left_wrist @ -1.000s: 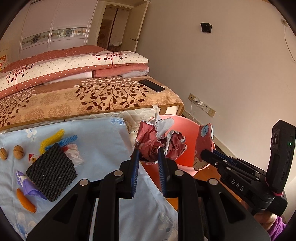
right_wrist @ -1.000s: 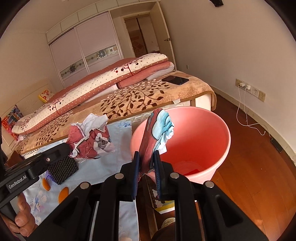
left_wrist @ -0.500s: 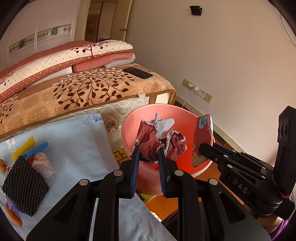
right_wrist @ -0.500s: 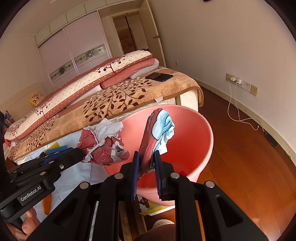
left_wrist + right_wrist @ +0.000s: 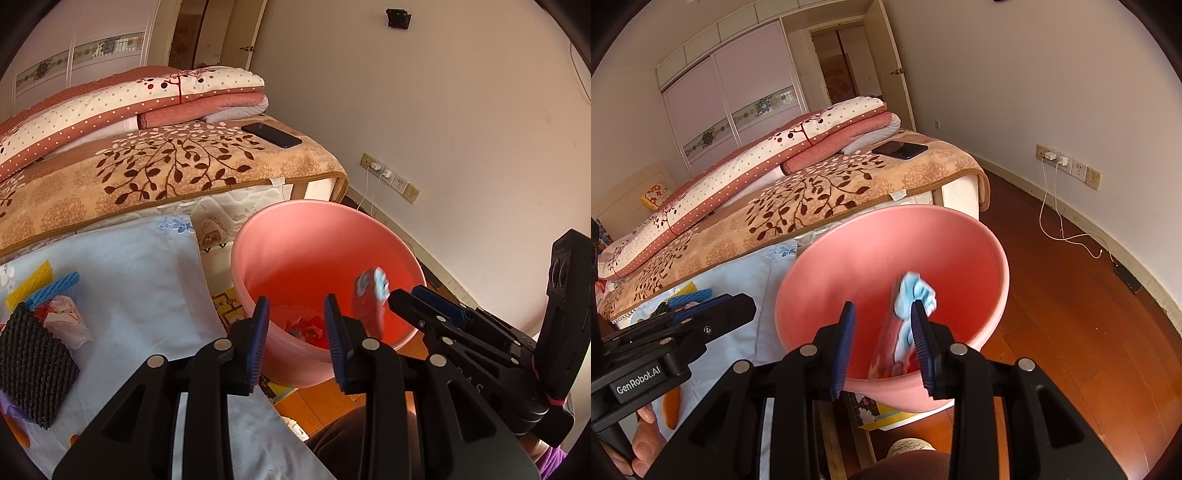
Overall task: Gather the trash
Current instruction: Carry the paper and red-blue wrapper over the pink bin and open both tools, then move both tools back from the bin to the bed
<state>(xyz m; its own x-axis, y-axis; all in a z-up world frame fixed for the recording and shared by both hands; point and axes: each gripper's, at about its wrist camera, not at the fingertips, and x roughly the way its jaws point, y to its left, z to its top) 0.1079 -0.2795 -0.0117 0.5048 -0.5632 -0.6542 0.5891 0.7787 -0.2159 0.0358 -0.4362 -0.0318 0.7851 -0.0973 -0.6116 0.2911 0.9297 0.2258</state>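
Note:
A pink plastic bin stands on the floor beside the low table. My left gripper hovers over its near rim, jaws opening, with nothing between them. The crumpled red paper lies at the bin's bottom. My right gripper is also over the bin, jaws opening. A red and blue wrapper, blurred, slips down between them close to the right finger. Each view shows the other gripper at its side, the right gripper and the left gripper.
A light blue cloth covers the table on the left. On it lie a black scouring pad, yellow and blue sponge strips and a crumpled tissue. A bed with a phone stands behind. A charger cable trails on the wooden floor.
Both grippers moved over the bin and opened. The crumpled red paper fell out of the left one into the bin. The wrapper is dropping out of the right one.

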